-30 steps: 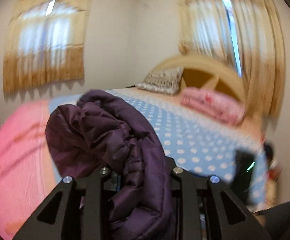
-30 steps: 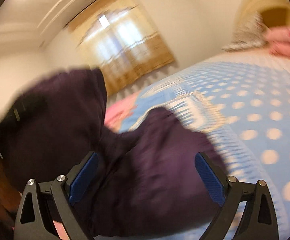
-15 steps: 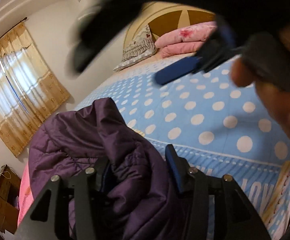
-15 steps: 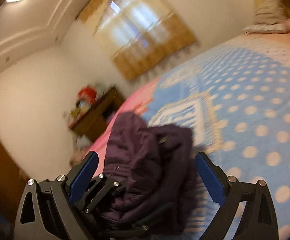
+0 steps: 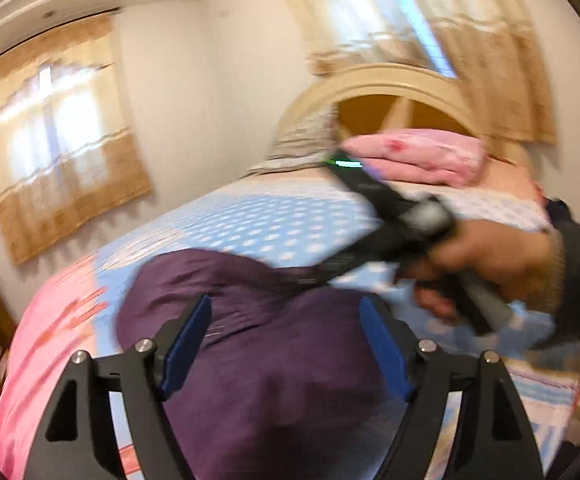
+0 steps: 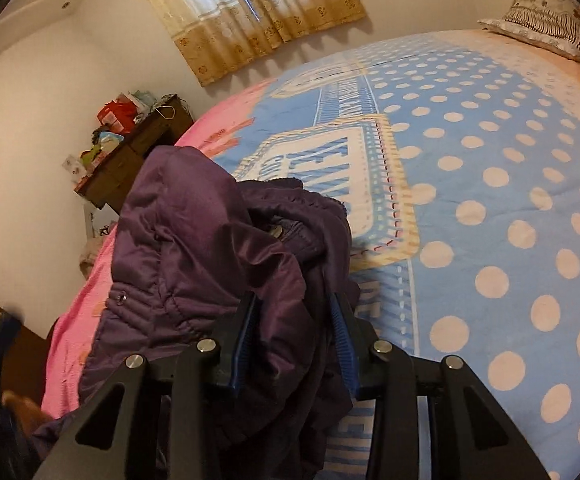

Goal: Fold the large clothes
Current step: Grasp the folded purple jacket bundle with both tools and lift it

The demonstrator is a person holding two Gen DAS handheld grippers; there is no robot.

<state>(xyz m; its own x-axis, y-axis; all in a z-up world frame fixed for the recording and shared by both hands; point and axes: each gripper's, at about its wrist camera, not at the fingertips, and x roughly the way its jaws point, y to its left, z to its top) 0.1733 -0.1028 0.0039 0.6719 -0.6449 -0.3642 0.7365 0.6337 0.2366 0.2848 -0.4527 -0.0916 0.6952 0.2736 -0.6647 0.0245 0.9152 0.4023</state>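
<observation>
A purple quilted jacket (image 6: 193, 248) lies bunched at the near end of the bed (image 6: 490, 200), which has a blue spotted cover. My right gripper (image 6: 294, 320) is closing, its blue pads pressing a thick fold of the jacket from both sides. In the left wrist view the jacket (image 5: 273, 380) bulges up between the spread blue pads (image 5: 185, 344) of my left gripper (image 5: 285, 320), whose jaws are opening and no longer pinch the cloth. A person's hand (image 5: 490, 256) reaches in from the right with the other gripper, whose tips run into the jacket. This view is blurred.
Pink pillows (image 5: 422, 156) and a striped cushion (image 6: 542, 20) lie at the arched headboard (image 5: 390, 92). A dark wooden cabinet (image 6: 137, 148) with clutter on top stands beside the bed's pink edge. Curtained windows (image 6: 249, 12) are on the walls.
My left gripper, shut on the jacket a second ago, has spread its jaws. My right gripper came down over the bundle with wide jaws and has closed on a fold.
</observation>
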